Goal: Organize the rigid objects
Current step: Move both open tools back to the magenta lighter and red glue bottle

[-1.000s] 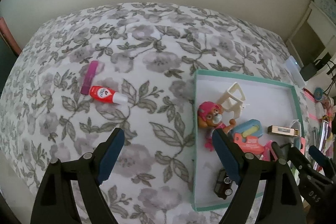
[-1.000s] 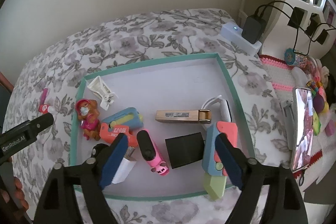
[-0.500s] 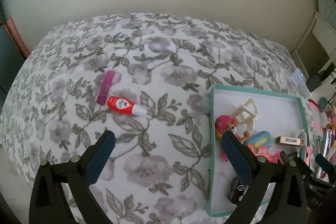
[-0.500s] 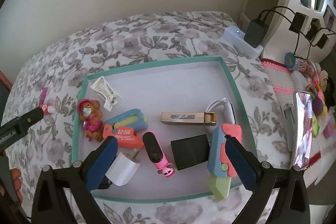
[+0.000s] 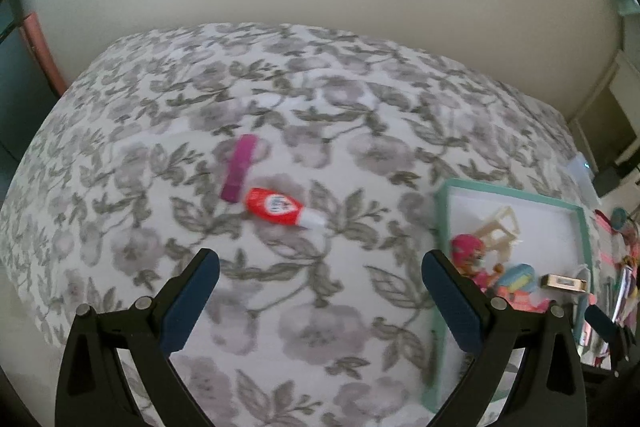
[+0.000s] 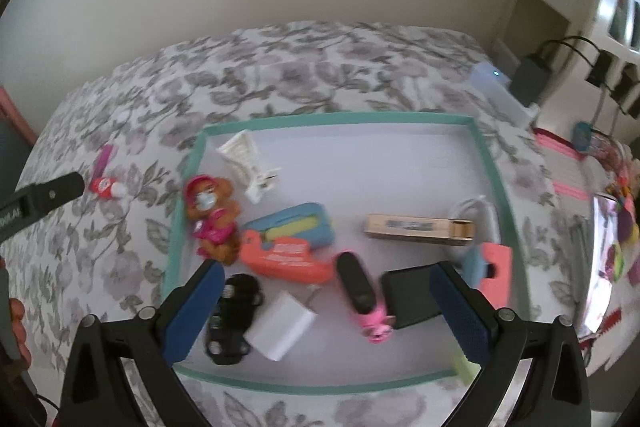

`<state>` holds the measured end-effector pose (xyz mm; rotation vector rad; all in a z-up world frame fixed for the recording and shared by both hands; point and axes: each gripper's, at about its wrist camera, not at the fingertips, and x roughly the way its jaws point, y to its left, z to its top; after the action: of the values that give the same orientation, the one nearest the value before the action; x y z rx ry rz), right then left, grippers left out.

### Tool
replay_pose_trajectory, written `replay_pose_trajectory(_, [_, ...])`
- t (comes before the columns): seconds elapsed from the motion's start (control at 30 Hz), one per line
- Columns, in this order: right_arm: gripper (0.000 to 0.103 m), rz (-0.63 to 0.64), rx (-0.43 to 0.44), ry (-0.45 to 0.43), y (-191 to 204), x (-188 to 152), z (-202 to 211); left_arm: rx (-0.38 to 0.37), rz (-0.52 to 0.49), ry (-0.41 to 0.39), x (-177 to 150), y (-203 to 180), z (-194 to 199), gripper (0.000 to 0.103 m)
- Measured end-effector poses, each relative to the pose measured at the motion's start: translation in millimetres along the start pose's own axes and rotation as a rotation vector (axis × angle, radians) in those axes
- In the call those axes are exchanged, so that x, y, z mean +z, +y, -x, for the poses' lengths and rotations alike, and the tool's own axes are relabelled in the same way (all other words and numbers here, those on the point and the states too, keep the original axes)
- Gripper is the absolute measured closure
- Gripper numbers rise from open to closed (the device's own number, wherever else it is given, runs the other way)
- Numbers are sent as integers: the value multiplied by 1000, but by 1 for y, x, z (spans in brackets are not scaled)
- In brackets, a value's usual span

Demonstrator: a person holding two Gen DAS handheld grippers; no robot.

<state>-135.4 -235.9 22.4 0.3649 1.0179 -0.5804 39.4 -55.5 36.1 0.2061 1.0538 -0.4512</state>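
Black gripper [image 5: 320, 291] frames, blue-padded jaws, silver screws

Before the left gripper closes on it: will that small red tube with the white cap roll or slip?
The small red tube with the white cap lies flat on soft floral bedding, so rolling seems unlikely. Its tapered, glossy-looking body may squirt from a pinch; probably light and rigid.

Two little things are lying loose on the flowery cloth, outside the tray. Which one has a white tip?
The red tube: it narrows to a white tip pointing toward the tray. The purple stick beside it is one colour throughout.
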Motion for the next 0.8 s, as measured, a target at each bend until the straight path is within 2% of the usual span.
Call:
replay_pose_trajectory(0.13, [0, 17, 66, -9, 23, 0, -1, 39, 54, 8, 2, 27, -2, 2])
replay_pose_trajectory(0.27, [0, 63, 88, -19, 48, 0, -2, 69, 102, 11, 4, 52, -4, 2])
replay_pose_trajectory(0.8, [0, 78, 176, -31, 108, 5, -12, 80, 196, 26, 13, 114, -13, 2])
